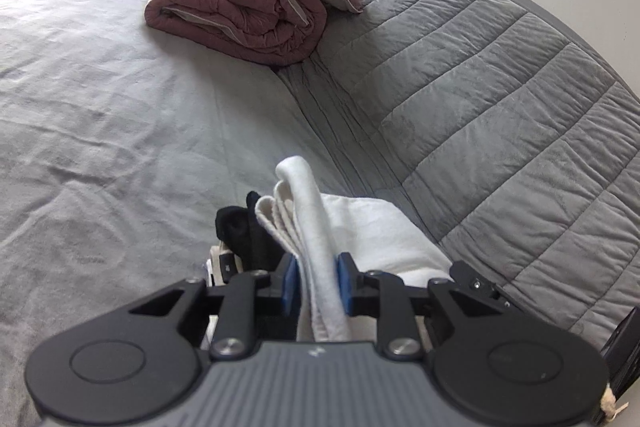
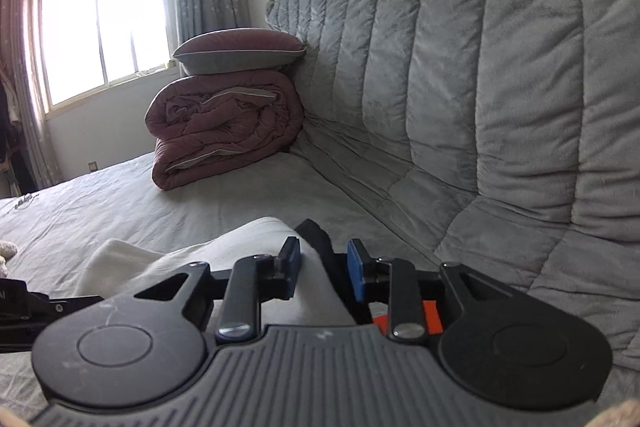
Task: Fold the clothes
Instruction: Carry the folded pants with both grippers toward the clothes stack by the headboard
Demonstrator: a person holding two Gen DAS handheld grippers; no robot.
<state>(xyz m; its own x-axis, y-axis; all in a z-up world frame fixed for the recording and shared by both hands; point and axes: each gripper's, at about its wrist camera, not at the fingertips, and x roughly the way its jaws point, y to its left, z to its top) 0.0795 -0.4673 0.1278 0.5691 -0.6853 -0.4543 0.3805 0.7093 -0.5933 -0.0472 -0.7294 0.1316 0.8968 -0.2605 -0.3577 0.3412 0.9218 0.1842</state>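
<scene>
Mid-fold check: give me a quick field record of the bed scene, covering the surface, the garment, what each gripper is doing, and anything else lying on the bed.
surface: grey bed sheet, quilted grey headboard cover alongside
garment: white cloth, several folded layers, with a black piece beside it
left gripper: blue pads on either side of the white layers
right gripper: jaws apart, white cloth and a black edge between them, not pressed
background: rolled pink duvet with a pillow on top

The white garment (image 1: pixel 320 227) lies folded beside a black cloth (image 1: pixel 248 231) on the pale grey bed sheet (image 1: pixel 100 107), the quilted cover (image 1: pixel 480 87) is darker grey (stitched in long bands), the rolled duvet (image 1: pixel 228 7) is dusty pink, and the gripper pads (image 2: pixel 356 277) seem blue.
</scene>
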